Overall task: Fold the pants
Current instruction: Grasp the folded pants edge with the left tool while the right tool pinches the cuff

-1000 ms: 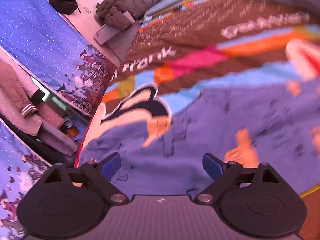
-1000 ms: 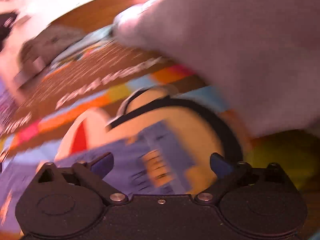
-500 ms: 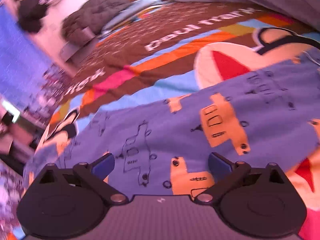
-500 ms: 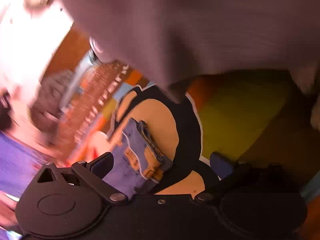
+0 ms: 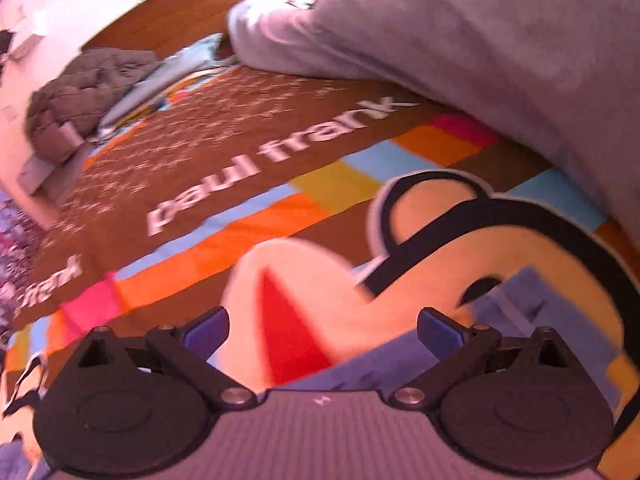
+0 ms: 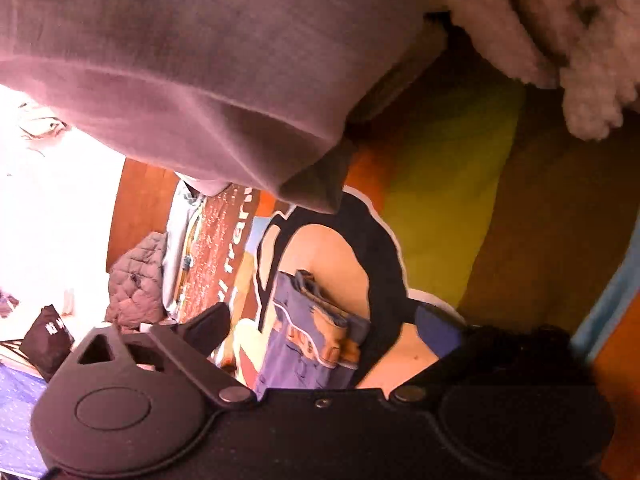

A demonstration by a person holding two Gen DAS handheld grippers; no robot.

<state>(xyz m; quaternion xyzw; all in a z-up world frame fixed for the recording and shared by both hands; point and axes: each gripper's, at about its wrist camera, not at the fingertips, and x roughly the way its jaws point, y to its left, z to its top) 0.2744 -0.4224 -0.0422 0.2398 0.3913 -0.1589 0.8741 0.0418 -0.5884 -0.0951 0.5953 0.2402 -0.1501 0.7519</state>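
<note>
The blue pants (image 5: 532, 312) with orange vehicle prints lie on a colourful bedspread (image 5: 248, 152), at the lower right of the left wrist view. My left gripper (image 5: 322, 330) is open and empty, over the bedspread beside the pants' edge. In the right wrist view the pants (image 6: 308, 332) lie as a folded bundle just ahead of my right gripper (image 6: 322, 322), which is open and empty. The view is rolled sideways.
A large grey quilt (image 5: 480, 40) covers the bed's far right and hangs close over the right wrist view (image 6: 200, 60). A grey padded jacket (image 5: 80, 96) lies at the bed's far left corner. A white fluffy thing (image 6: 560, 28) shows at top right.
My left gripper has swung right along the pants, from the middle of the cloth to its end. My right gripper has rolled sideways and drawn back; the pants now show as a bundle.
</note>
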